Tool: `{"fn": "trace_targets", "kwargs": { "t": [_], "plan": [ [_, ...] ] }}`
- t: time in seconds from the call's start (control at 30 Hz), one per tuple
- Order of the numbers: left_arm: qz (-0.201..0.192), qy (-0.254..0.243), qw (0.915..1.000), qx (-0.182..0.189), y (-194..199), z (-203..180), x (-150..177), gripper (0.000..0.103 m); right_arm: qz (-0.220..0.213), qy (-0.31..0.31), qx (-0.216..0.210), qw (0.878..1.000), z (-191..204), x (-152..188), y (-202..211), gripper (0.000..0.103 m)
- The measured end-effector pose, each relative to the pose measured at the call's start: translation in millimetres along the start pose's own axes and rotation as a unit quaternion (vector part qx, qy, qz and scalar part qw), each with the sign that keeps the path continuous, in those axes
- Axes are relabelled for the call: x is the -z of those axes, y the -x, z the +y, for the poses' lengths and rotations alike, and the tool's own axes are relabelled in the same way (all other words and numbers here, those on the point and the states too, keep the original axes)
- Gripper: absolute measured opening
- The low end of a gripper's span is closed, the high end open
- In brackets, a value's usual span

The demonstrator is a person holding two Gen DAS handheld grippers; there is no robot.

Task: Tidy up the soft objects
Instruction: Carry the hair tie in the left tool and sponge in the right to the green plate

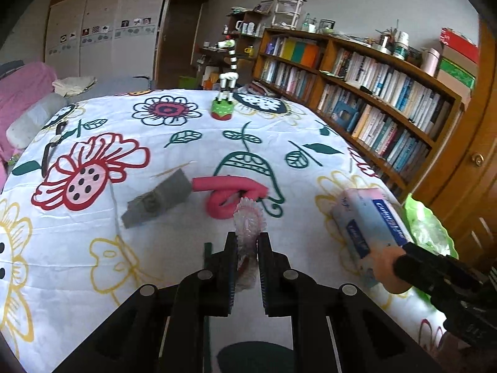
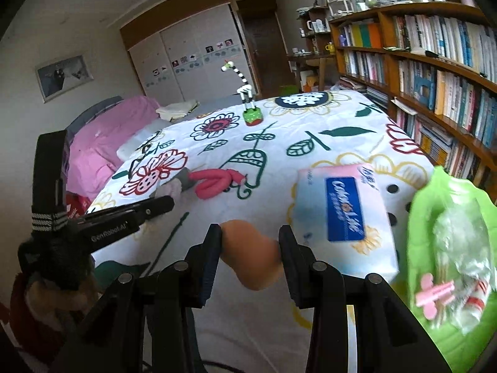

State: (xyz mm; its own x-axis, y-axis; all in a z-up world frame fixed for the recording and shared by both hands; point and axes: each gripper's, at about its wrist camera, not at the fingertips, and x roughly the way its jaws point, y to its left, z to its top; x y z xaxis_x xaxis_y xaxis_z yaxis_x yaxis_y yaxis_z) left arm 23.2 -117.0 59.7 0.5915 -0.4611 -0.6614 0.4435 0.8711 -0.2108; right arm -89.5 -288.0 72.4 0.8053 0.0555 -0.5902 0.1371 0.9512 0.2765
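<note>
Beside the tissue pack (image 1: 366, 220), my left gripper (image 1: 247, 248) is clamped on a spiky clear toy (image 1: 248, 220) and my right gripper (image 2: 250, 242) grips an orange soft lump (image 2: 251, 255). Both seem bound for the green basin (image 2: 428, 217) right of the pack; I should release low, inside its rim. Left of the pack, a pink tube (image 1: 230, 191) lies on the flowered quilt (image 1: 186, 118); bookshelves (image 1: 372, 87) stand beyond.

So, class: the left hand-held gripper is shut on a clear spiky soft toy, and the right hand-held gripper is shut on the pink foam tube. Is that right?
Not quite. The left hand-held gripper is shut on the clear spiky toy, but the right hand-held gripper grips an orange soft object. The left wrist view shows the pink foam tube lying loose on the floral bedspread.
</note>
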Motion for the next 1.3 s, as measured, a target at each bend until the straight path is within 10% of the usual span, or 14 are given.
{"fn": "trace_targets", "kwargs": {
  "t": [1.3],
  "plan": [
    [0.013,-0.124,0.987,0.102,8.6,-131.2,7.6,0.013,-0.006,-0.108,0.168,0.98,-128.7,73.5,122.6,0.046]
  ]
}}
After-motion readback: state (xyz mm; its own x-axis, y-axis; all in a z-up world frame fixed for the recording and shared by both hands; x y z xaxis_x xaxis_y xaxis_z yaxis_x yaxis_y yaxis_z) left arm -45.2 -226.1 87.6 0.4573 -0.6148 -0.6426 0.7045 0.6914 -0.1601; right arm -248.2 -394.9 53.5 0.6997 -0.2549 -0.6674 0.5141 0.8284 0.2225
